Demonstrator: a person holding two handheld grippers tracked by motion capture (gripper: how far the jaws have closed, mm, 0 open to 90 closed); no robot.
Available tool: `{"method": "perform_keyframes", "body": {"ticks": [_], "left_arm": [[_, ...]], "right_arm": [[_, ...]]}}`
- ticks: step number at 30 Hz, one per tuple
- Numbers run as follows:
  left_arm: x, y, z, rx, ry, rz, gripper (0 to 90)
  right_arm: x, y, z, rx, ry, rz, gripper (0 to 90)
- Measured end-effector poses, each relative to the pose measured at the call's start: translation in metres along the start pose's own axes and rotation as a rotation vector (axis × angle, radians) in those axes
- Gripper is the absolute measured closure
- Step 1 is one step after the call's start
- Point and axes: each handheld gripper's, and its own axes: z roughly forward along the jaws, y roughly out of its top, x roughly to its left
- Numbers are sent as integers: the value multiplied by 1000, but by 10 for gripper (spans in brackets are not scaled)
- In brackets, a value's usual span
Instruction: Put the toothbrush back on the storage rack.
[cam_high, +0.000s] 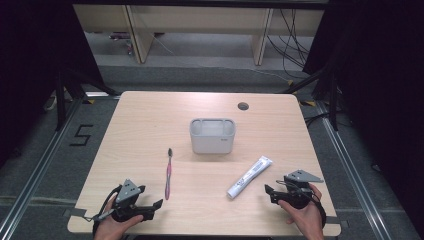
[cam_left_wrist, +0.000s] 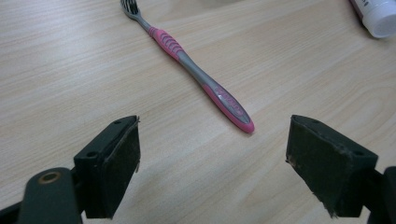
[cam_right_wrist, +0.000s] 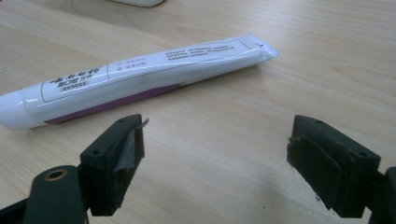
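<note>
Left tool (cam_high: 150, 207) sits at the near left of the counter (cam_high: 140, 115), jaws spread wide, nothing between them. In the left gripper view the left tool (cam_left_wrist: 212, 154) faces the pink-and-grey toothbrush (cam_left_wrist: 198, 74), whose handle end lies just ahead of the gap, not touching either jaw. From above, the toothbrush (cam_high: 169, 172) lies flat, bristle end pointing away from the person, just right of the left tool.

Right tool (cam_high: 270, 192) at near right, jaws also wide apart and empty. In the right gripper view the right tool (cam_right_wrist: 215, 154) has the white toothpaste tube (cam_right_wrist: 140, 77) lying flat just beyond its jaws, no contact. From above, the toothpaste tube (cam_high: 250, 176) lies diagonally, cap toward the person.

Grey holder (cam_high: 212, 136) stands upright mid-counter, behind and between both items, well apart from both tools.
</note>
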Motion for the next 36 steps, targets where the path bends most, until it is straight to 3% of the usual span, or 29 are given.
{"method": "perform_keyframes", "body": {"ticks": [2, 3, 7, 8, 11, 12, 13, 14, 15, 17, 19, 21, 22, 23, 24, 27, 28, 32, 34, 36], "left_arm": [[0, 0, 0, 1, 2, -2, 171], [0, 0, 0, 3, 3, -2, 170], [1, 0, 0, 26, 2, 16, 170], [0, -1, 2, 5, 5, -8, 168], [3, 1, -1, 17, 5, 1, 160], [3, 1, -1, 11, 13, -17, 160], [4, 1, -2, 16, 15, -7, 160], [3, 1, 0, -10, 15, -33, 160], [4, 1, 0, 7, 19, -41, 160], [5, 1, 1, 14, 22, -54, 160], [7, 2, 1, 35, 23, -37, 161], [7, 4, 2, 30, 29, -58, 161], [9, 4, 2, 31, 14, -39, 158], [7, 6, 4, 1, 12, -55, 157], [9, 7, 3, 24, 11, -27, 157], [9, 9, 7, 18, 15, -36, 158], [11, 10, 7, 42, 18, -6, 158], [10, 15, 11, 50, 21, 1, 160], [10, 17, 13, 48, 13, 18, 166], [10, 19, 15, 54, 12, 21, 168]], "right_arm": [[2, 0, 0, 12, 7, 33, 189], [0, 0, 0, 2, -1, -3, 188], [-1, 0, 1, 1, -13, 0, 188], [-1, -1, 2, 0, 10, 11, 190], [0, 0, 2, 7, 6, 6, 191], [0, 0, 2, 16, 20, 17, 192], [2, 0, 1, 17, 19, 39, 194], [2, 0, 1, 17, 19, 39, 194], [-1, 0, 2, -4, 29, 11, 194], [-1, 0, 2, -9, 39, 11, 196], [-1, 0, 2, -13, 30, 8, 196], [0, 0, 2, -3, 42, 16, 207], [0, 0, 3, -6, 25, 12, 209], [0, 0, 2, -9, 43, 15, 210], [0, 0, 2, -16, 42, 12, 212], [-1, 1, 2, -21, 46, 2, 213], [-2, 1, 2, -9, 28, -6, 213], [0, 1, 1, -13, 27, -13, 223], [3, 1, 2, -3, 49, 20, 226], [1, 1, 3, -8, 54, 4, 227]]}}
